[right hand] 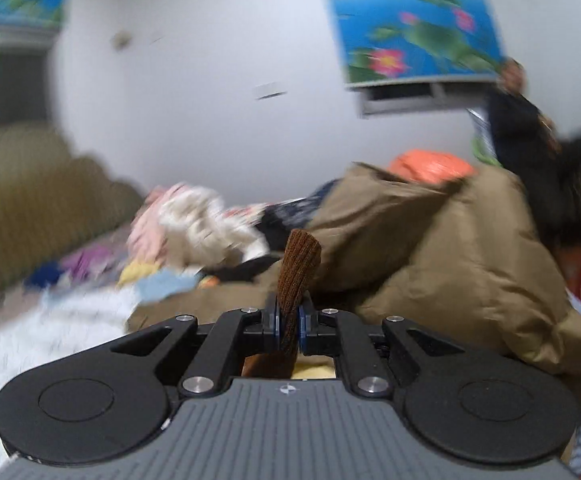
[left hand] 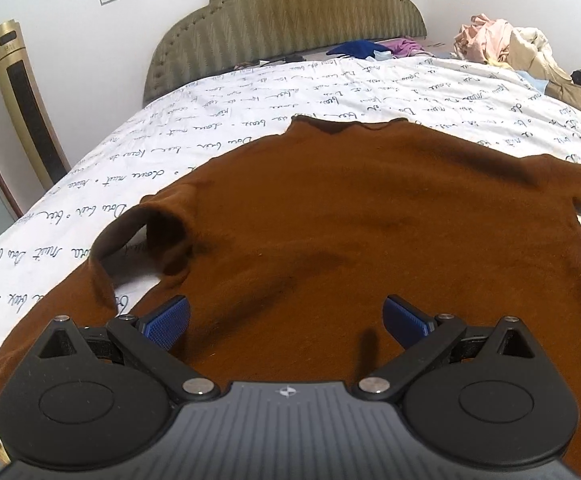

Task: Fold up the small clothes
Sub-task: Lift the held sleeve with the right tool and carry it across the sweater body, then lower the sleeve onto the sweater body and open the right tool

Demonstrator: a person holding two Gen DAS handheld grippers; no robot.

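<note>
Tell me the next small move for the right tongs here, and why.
Probably carry the pinched cuff across onto the sweater's body. The right tongs are shut on the brown ribbed cuff, while the brown sweater lies spread on the bed sheet and the left tongs hover open over it.

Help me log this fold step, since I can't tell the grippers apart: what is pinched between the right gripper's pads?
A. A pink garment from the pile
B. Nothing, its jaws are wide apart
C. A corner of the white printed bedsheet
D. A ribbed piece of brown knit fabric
D: in the right wrist view the right gripper has its jaws closed on a ribbed brown knit strip that sticks up between the blue pads.
</note>
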